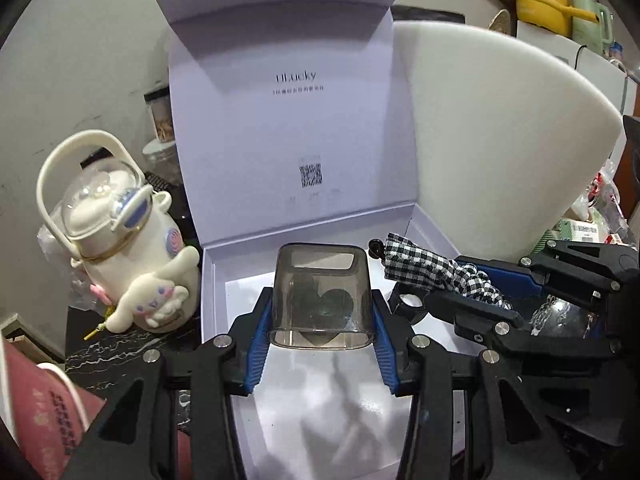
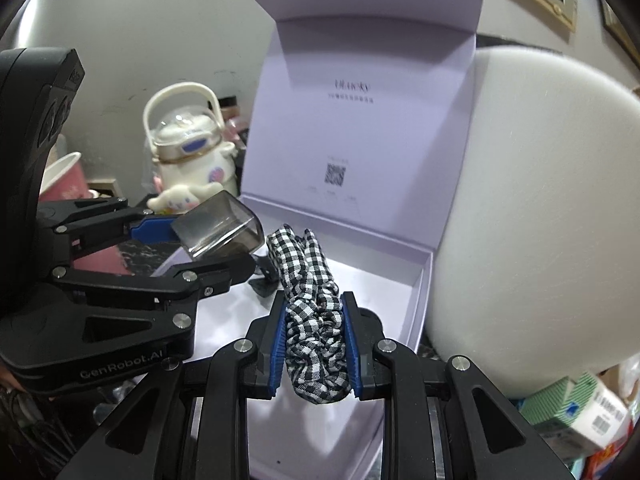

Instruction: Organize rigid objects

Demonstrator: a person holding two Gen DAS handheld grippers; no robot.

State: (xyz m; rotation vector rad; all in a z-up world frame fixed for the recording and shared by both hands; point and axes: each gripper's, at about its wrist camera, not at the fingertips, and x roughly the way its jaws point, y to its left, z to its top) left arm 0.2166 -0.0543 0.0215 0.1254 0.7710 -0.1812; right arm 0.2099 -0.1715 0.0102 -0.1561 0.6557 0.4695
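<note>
An open pale lilac gift box (image 1: 208,280) (image 2: 416,292) stands with its lid upright. My left gripper (image 1: 320,312) is shut on a smoky clear plastic cover (image 1: 322,296) with a dark heart on it, held over the box; the cover also shows in the right wrist view (image 2: 220,226). My right gripper (image 2: 314,332) is shut on a black-and-white checked fabric strap (image 2: 310,308), held over the box interior. The strap (image 1: 432,266) and its black clip (image 1: 375,246) show at right in the left wrist view.
A white foam sheet (image 1: 500,140) (image 2: 532,220) leans against the box's right side. A cream character bottle with a handle (image 1: 132,248) (image 2: 188,156) stands left of the box on a dark marble top (image 1: 120,350). Cluttered packages (image 2: 580,416) lie at the right.
</note>
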